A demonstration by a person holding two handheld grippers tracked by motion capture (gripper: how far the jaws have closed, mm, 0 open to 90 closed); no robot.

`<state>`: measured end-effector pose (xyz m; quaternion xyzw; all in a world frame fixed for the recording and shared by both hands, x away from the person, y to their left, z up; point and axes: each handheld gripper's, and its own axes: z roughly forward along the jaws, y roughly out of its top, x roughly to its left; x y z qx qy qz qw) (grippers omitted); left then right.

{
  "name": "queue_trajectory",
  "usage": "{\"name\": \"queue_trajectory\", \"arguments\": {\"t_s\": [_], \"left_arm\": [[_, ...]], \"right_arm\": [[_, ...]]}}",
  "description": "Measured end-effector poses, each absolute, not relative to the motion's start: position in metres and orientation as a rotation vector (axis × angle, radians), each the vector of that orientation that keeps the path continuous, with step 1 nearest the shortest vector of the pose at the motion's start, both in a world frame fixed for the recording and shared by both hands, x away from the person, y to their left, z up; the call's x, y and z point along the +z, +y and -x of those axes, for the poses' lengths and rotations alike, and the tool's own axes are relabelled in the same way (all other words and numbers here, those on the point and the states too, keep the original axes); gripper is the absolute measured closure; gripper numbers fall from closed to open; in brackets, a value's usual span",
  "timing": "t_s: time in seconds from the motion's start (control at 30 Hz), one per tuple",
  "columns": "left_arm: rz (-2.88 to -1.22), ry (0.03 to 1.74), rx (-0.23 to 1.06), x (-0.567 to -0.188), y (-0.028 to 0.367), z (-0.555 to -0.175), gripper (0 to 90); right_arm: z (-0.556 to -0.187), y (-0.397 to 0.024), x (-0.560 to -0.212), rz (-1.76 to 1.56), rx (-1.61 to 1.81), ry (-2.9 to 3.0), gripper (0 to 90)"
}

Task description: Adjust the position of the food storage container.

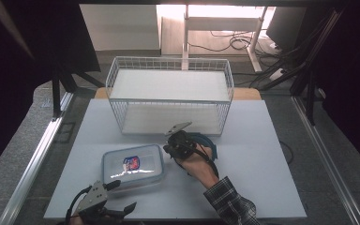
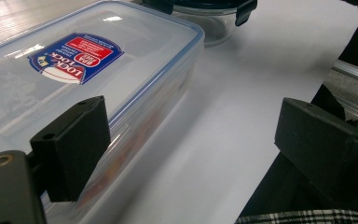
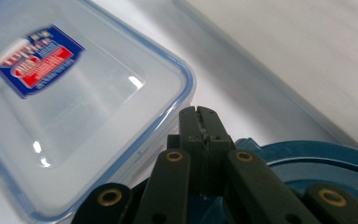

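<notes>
From the high view, the clear plastic box (image 1: pixel 132 167) with a blue-edged lid lies flat on the white table (image 1: pixel 262 187), in front of the wire basket (image 1: pixel 169 93). Its long axis runs left to right across the table, slightly slanted. The left gripper (image 1: pixel 122 194) sits at the box's near left corner, jaws spread apart and holding nothing. The right gripper (image 1: pixel 168 147) sits just beside the box's right short end, above a round blue-lidded container (image 1: pixel 206 143), so both tools flank the box, the right one at the far right corner, the left one at the near left corner.

In the left gripper view, the box (image 2: pixel 88 70) lies to the left; one jaw overlaps its near side wall, though contact cannot be told, and the other jaw stands well apart over bare table. The box's length runs away from the camera toward the round container (image 2: pixel 205 18).

In the right gripper view, the right gripper (image 3: pixel 200 123) is clenched with nothing between its jaws, its tip just beside the box's (image 3: pixel 74 116) rounded corner, the blue lid (image 3: pixel 317 163) below it.
</notes>
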<state>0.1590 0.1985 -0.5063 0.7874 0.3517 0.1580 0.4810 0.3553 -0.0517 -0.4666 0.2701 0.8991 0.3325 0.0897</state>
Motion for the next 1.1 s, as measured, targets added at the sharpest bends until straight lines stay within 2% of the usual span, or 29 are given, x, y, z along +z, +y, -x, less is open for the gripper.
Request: {"name": "queue_trajectory", "arguments": {"t_s": [0.4,1.1], "left_arm": [[-1.91,0.859,0.375,-0.506,0.2,-0.159,10.1],[-1.905,0.863,0.374,-0.506,0.2,-0.159,10.1]], "right_arm": [[-0.354,-0.05,-0.471,-0.788,0.886,2.675,89.7],[-0.359,-0.118,-0.468,-0.976,0.905,2.583,89.9]]}}
